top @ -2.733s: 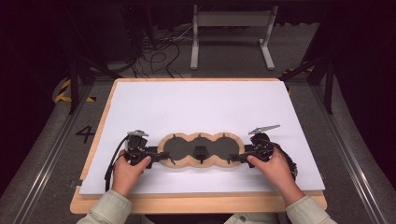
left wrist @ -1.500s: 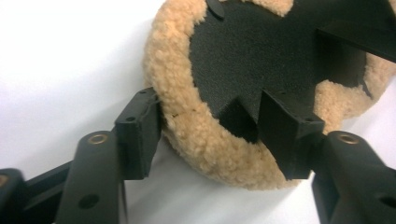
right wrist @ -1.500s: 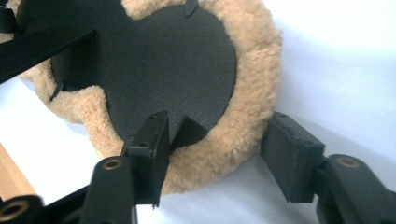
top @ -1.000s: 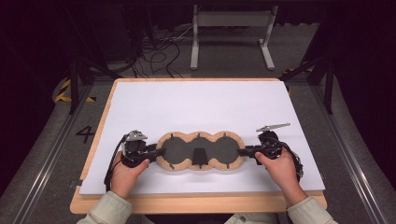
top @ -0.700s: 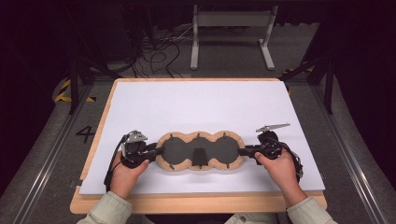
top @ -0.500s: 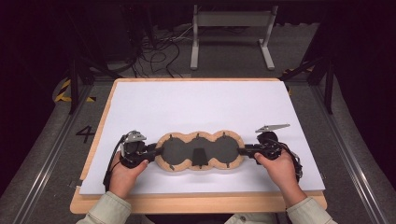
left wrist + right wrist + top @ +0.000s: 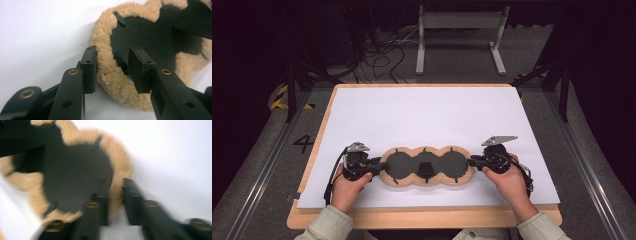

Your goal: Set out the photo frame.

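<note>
Fleece pad (image 7: 426, 167) rim, right tongs (image 7: 474, 161) freshly clamped since before.

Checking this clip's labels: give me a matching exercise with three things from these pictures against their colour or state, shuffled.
1. fleece pad
2. left gripper
3. right gripper
4. table sheet

a. plain white
b. jaws shut on the tan rim
c. tan fluffy edge, black middle
d. jaws straddle the rim with a gap at one side

Pairs: 1-c, 2-d, 3-b, 4-a

A wooden table (image 7: 422, 217) under white sheet (image 7: 427, 115) — grey floor (image 7: 257, 165), tangled cables (image 7: 382, 55), a metal stand (image 7: 459, 22) behind, dark surroundings.
</note>
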A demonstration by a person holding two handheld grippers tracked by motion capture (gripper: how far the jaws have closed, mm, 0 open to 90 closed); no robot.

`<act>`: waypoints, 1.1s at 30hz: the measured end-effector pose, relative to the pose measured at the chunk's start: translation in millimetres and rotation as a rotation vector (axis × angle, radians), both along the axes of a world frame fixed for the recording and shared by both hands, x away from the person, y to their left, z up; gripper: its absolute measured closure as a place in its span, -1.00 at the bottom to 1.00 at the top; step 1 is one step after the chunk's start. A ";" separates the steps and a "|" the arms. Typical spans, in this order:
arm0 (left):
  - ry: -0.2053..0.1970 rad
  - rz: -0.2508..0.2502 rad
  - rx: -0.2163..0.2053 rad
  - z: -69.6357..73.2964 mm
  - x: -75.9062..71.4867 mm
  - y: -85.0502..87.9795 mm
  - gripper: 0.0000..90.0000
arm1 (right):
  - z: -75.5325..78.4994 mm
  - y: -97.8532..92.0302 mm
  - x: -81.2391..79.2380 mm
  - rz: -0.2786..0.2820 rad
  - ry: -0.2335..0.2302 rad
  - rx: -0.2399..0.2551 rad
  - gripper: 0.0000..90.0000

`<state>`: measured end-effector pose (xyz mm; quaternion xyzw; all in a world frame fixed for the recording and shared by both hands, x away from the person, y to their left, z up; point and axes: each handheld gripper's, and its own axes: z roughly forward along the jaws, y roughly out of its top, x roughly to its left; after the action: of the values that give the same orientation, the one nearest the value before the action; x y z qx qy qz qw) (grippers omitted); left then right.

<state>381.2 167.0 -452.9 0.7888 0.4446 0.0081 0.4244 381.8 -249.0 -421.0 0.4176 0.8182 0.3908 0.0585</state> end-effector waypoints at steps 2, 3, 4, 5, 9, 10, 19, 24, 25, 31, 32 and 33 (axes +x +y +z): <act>-0.007 -0.039 0.024 2.4 -5.3 -17.3 0.50 | -8.4 24.0 -0.3 0.081 0.117 0.098 0.98; -0.051 -0.033 0.100 8.8 -8.6 -23.5 0.50 | -9.1 37.7 -4.3 0.080 0.046 -0.021 0.93; -0.067 -0.027 0.120 11.4 -10.3 -25.3 0.53 | -5.9 45.9 -6.3 0.104 0.037 -0.034 0.89; -0.074 -0.020 0.122 12.8 -11.5 -25.1 0.53 | -3.0 47.8 -6.8 0.120 0.033 -0.013 0.89; -0.052 0.016 0.121 12.6 -11.5 -17.1 0.41 | 7.3 33.1 -8.7 0.083 0.007 0.013 0.85; -0.055 0.025 0.128 14.2 -11.6 -13.8 0.38 | 7.6 24.5 -7.4 0.057 0.006 0.012 0.82; 0.160 0.015 0.083 9.4 -9.9 -8.6 0.05 | 2.3 -27.4 0.2 -0.130 0.058 -0.062 0.05; 0.253 -0.007 0.044 4.5 -8.1 -3.1 0.03 | -14.1 -32.4 -2.2 -0.118 0.230 -0.010 -0.31; 0.253 -0.007 0.044 4.5 -8.1 -3.1 0.01 | -14.1 -32.4 -2.2 -0.118 0.230 -0.010 -0.31; 0.311 -0.067 -0.043 -0.4 -5.8 -8.8 0.00 | -14.3 -25.8 -5.0 -0.120 0.248 -0.024 -0.40; 0.336 -0.076 -0.090 -2.6 -6.4 -11.3 -0.04 | -13.7 -23.4 -5.2 -0.118 0.248 -0.031 -0.38; 0.304 -0.065 -0.026 0.8 -8.5 -16.2 -0.06 | -13.5 -22.5 -5.3 -0.129 0.253 -0.031 -0.38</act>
<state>372.7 150.9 -452.1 0.7893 0.4780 -0.1311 0.3623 376.5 -271.5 -434.5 0.5144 0.7964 0.3178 -0.0138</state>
